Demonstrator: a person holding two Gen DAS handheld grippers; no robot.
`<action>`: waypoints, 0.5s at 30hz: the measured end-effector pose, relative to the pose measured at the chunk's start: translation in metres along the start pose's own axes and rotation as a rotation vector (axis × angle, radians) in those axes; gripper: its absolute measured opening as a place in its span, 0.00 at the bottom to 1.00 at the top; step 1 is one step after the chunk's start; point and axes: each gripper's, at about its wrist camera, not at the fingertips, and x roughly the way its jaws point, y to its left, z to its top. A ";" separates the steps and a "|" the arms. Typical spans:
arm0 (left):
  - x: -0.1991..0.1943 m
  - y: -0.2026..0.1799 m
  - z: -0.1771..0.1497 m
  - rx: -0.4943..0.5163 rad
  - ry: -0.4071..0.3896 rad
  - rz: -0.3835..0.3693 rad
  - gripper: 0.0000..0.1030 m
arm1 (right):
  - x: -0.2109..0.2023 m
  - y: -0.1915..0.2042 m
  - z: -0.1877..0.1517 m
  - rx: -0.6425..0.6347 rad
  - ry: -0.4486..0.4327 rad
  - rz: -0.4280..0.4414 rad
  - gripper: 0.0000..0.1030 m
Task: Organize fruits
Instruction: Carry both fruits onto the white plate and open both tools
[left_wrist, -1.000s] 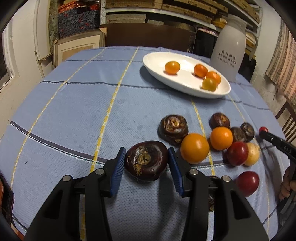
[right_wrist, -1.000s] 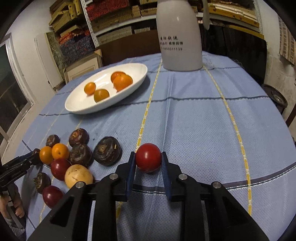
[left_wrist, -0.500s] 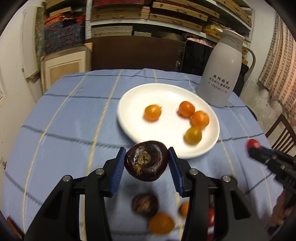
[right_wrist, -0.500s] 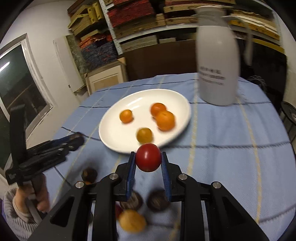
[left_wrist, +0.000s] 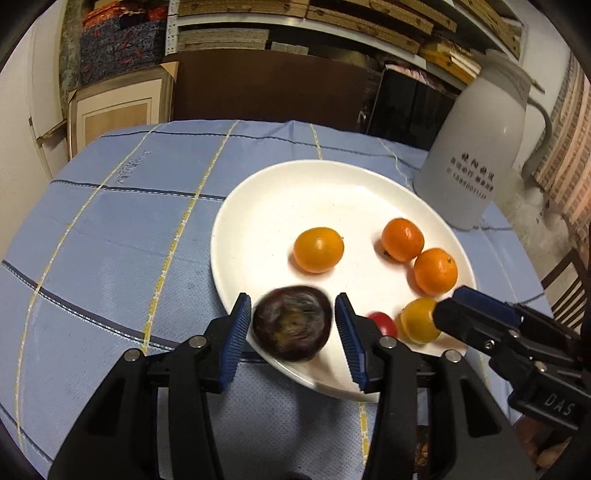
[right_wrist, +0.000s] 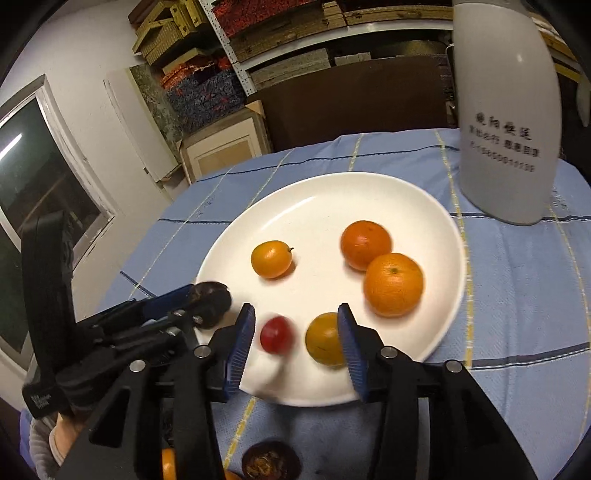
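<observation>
**Left wrist view**
- Left gripper (left_wrist: 292, 299): jaws part-way apart, over the near rim of the white plate (left_wrist: 295, 203).
- Dark wrinkled fruit (left_wrist: 291, 328): between the blue pads and smeared by blur. A thin gap seems to show at the right-hand pad; whether the pads press on it cannot be told.
- Small red fruit (left_wrist: 382, 321): on or just above the plate, half hidden behind the gripper's right finger.
- Four orange fruits (left_wrist: 318, 250): on the plate. The nearest is partly covered by the right gripper (left_wrist: 452, 304), which enters from the right edge.
- White jug (left_wrist: 476, 166): beyond the plate, its top cut off by the frame.
- Blue checked tablecloth (left_wrist: 110, 240): under everything.

**Right wrist view**
- Right gripper: jaws wide and just opened, gripping nothing.
- Small red fruit (right_wrist: 277, 334): blurred and loose between the pads, touching neither, over the plate (right_wrist: 314, 206). Whether it has landed cannot be told.
- Yellow-orange fruit (right_wrist: 325, 343): on the plate, partly behind the right pad.
- Left gripper (right_wrist: 199, 295): at the plate's left rim, with the dark wrinkled fruit (right_wrist: 212, 302) blurred at its tips.
- Hand (right_wrist: 62, 439): barely seen, low left.
- Loose dark fruit (right_wrist: 269, 461): on the cloth, cut off by the bottom edge.
</observation>
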 end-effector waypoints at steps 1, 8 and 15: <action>-0.002 0.001 -0.001 -0.003 -0.001 -0.003 0.45 | -0.003 -0.001 -0.001 0.003 -0.004 -0.002 0.45; -0.050 0.014 -0.035 -0.017 -0.050 0.029 0.45 | -0.048 -0.012 -0.024 0.032 -0.057 -0.040 0.61; -0.081 0.024 -0.095 -0.025 -0.039 0.070 0.51 | -0.084 -0.043 -0.084 0.116 -0.067 -0.044 0.62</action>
